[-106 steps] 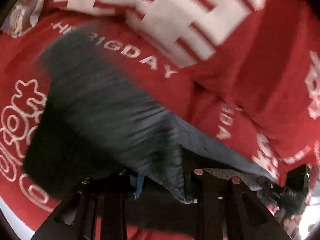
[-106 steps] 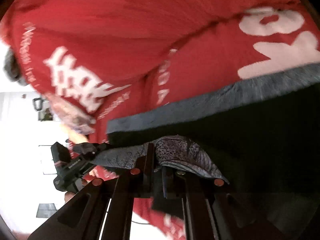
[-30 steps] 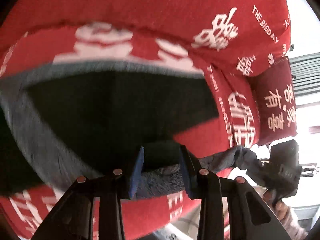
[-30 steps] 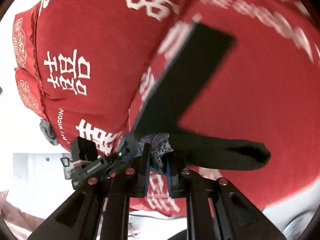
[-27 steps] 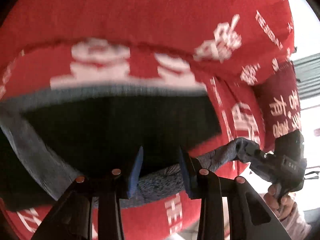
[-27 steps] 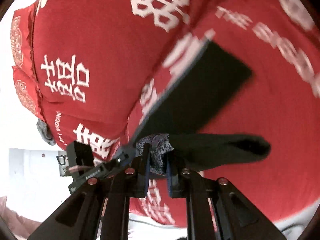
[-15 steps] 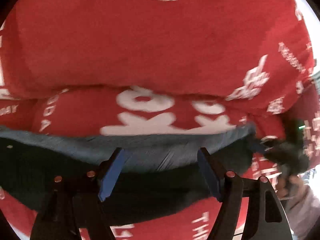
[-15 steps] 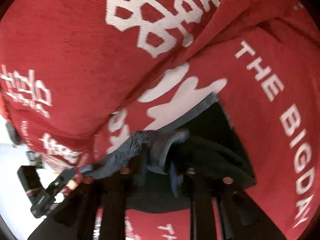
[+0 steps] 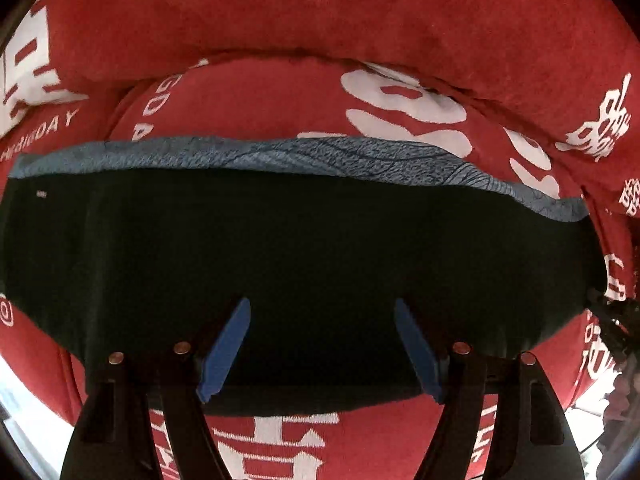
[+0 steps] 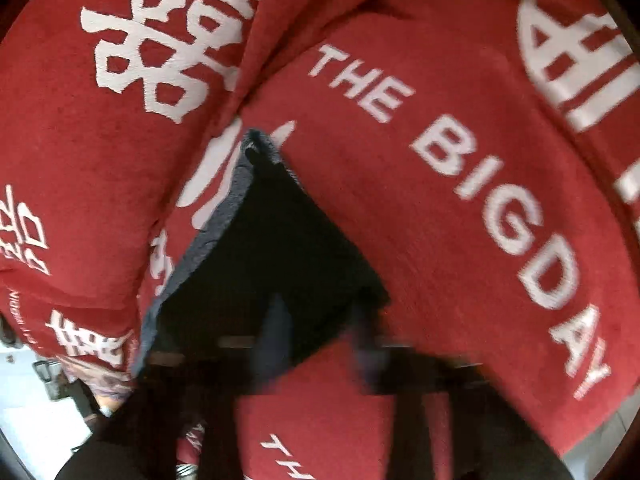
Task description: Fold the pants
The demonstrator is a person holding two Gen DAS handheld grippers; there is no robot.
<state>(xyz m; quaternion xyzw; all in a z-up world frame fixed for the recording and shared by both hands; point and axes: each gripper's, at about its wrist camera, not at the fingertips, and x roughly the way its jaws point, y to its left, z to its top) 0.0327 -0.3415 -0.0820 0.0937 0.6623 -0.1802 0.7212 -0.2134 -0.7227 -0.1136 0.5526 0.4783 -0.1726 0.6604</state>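
Observation:
The black pants (image 9: 304, 248) lie folded flat on the red sofa seat, with a blue-grey waistband (image 9: 320, 156) along the far edge. My left gripper (image 9: 320, 344) is open wide just above the near edge of the pants, its blue pads (image 9: 228, 344) apart and empty. In the right wrist view the pants (image 10: 272, 256) show as a dark folded shape with the grey band on the left. My right gripper (image 10: 320, 344) is blurred by motion; its fingers stand apart over the pants' corner, holding nothing.
The red sofa cover (image 10: 460, 128) with white lettering fills both views; the backrest (image 9: 320, 12) rises behind the pants. The other gripper shows at the right edge (image 9: 612, 320). White floor (image 10: 24, 400) lies at the lower left.
Both grippers have let go of the waistband and opened. The pants have dropped flat onto the seat. The right gripper is moving, blurred.

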